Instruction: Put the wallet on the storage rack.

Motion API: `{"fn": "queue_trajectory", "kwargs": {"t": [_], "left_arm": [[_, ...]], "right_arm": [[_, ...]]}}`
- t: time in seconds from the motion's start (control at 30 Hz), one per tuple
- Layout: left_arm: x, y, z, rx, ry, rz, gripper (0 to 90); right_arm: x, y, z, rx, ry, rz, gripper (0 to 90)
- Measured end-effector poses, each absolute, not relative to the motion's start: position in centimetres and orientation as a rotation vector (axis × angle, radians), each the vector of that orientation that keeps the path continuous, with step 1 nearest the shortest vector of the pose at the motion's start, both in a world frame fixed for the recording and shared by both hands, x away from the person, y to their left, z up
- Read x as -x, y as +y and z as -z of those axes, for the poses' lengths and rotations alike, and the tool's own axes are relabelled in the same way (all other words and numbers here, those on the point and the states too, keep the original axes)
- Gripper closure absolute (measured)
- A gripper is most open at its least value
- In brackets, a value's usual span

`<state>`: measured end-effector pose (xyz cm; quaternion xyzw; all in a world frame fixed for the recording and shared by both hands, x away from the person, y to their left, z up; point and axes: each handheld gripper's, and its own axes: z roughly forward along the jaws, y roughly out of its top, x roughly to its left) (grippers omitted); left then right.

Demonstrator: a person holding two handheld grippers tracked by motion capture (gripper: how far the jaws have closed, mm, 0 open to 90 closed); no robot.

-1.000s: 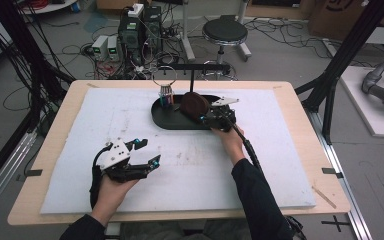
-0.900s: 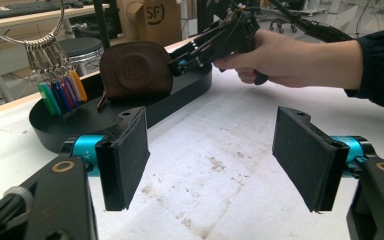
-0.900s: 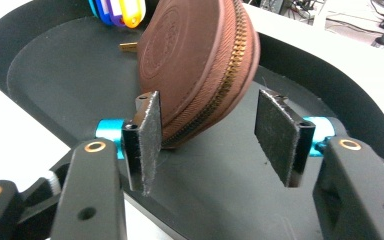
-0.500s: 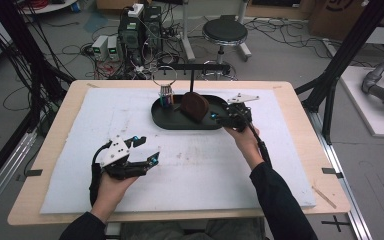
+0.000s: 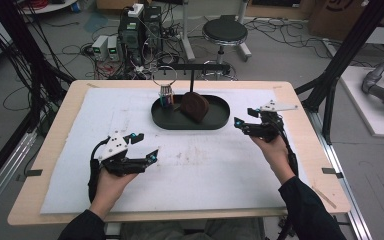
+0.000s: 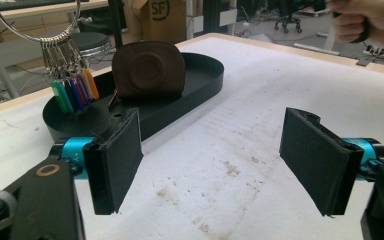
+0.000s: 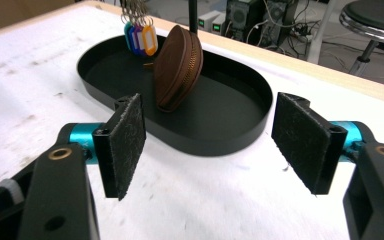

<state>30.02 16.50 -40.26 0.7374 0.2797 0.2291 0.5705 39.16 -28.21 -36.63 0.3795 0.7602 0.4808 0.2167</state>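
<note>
the brown pouch (image 5: 195, 106) stands on edge in the black tray (image 5: 215, 121), leaning by the post, with the key ring (image 5: 166, 93) hanging just beside it. the right tool (image 5: 244, 121) sits just off the tray's right end, its jaws having just been opening, nothing between them. the left tool (image 5: 145, 146) hangs well off the tray, released too. placing looks done; only pulling away seems left.

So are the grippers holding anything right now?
No. The left gripper and right gripper are open and empty; the round brown leather zip pouch stands in the black oval tray.
</note>
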Motion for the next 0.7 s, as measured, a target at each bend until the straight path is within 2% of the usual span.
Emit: {"fn": "queue_trajectory", "kwargs": {"t": [0.33,0.7], "left_arm": [[-29.9,16.2,40.4,-1.746,0.661,-0.558,24.4],[-29.8,17.0,40.7,-1.747,0.706,-0.612,24.4]], "right_arm": [[-35.0,-31.4,37.8,-0.98,2.107,-1.374,26.7],[-34.7,-33.4,39.6,-1.031,2.072,-1.367,24.1]]}}
